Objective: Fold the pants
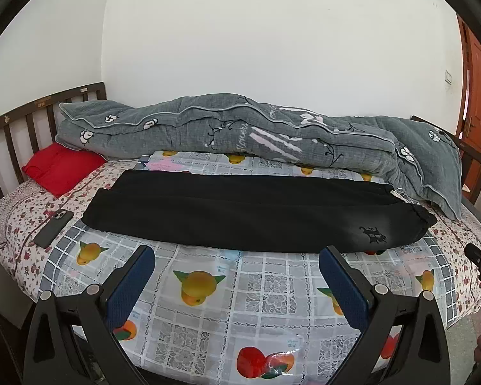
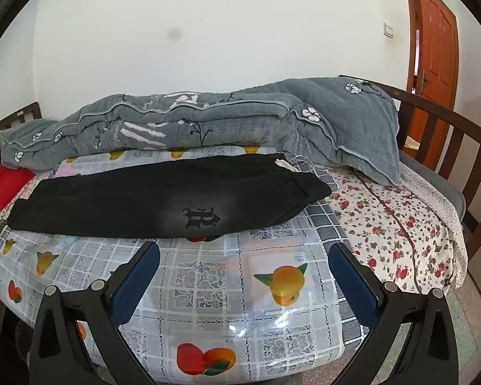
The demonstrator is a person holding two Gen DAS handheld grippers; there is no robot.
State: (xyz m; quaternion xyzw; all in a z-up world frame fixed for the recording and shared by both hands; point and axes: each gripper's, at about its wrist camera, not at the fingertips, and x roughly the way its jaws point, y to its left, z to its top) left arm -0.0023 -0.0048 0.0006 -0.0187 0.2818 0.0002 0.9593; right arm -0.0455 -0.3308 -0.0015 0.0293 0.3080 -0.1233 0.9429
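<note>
Black pants (image 1: 250,211) lie flat across a bed, on a fruit-print plastic sheet (image 1: 240,288) apparently spread as a smooth folding surface, legs stacked one over the other and waistband (image 2: 308,186) toward the door (image 2: 433,48). The left gripper (image 1: 237,276) and right gripper (image 2: 245,272) hover just short of the pants' near edge, both sets of jaws wide open and holding nothing (the next fold, by the look of it, is not yet begun). Behind the pants a gray quilt (image 1: 240,134) is bunched against the wall, seemingly pushed clear; a phone (image 1: 53,227) and red pillow (image 1: 61,166) sit beyond the leg ends.
</note>
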